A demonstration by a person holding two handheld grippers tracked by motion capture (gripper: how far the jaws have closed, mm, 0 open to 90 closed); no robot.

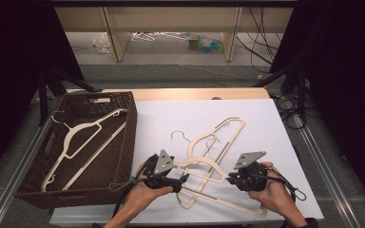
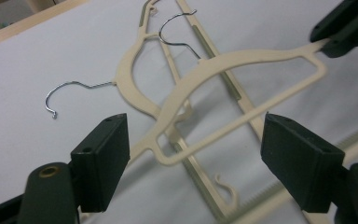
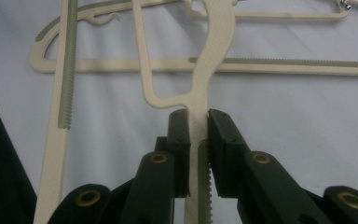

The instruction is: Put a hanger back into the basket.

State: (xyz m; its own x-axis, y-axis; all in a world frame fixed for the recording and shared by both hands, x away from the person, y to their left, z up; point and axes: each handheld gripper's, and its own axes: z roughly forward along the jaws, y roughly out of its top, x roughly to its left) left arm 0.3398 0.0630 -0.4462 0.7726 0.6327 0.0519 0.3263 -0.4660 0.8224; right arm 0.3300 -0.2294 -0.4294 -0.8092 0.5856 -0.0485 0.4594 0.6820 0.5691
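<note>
A cream plastic hanger [image 1: 203, 161] is held just above the white tabletop, over other hangers. My right gripper [image 1: 229, 178] is shut on one arm end of it; in the right gripper view the pads [image 3: 181, 128] clamp the hanger's arm [image 3: 214, 46]. My left gripper [image 1: 182, 178] stands open at the other end. In the left gripper view that hanger's [image 2: 242, 58] corner lies between the wide-apart jaws of the left gripper [image 2: 196, 161] without touching them. The right gripper [image 2: 342, 25] grips the far end.
Two more cream hangers [image 1: 218, 134] with wire hooks [image 2: 74, 86] lie crossed on the white sheet [image 1: 266, 123] under the held one. A brown wicker basket [image 1: 126, 142] at the left holds another hanger [image 1: 83, 137]. The table's front edge is close to both hands.
</note>
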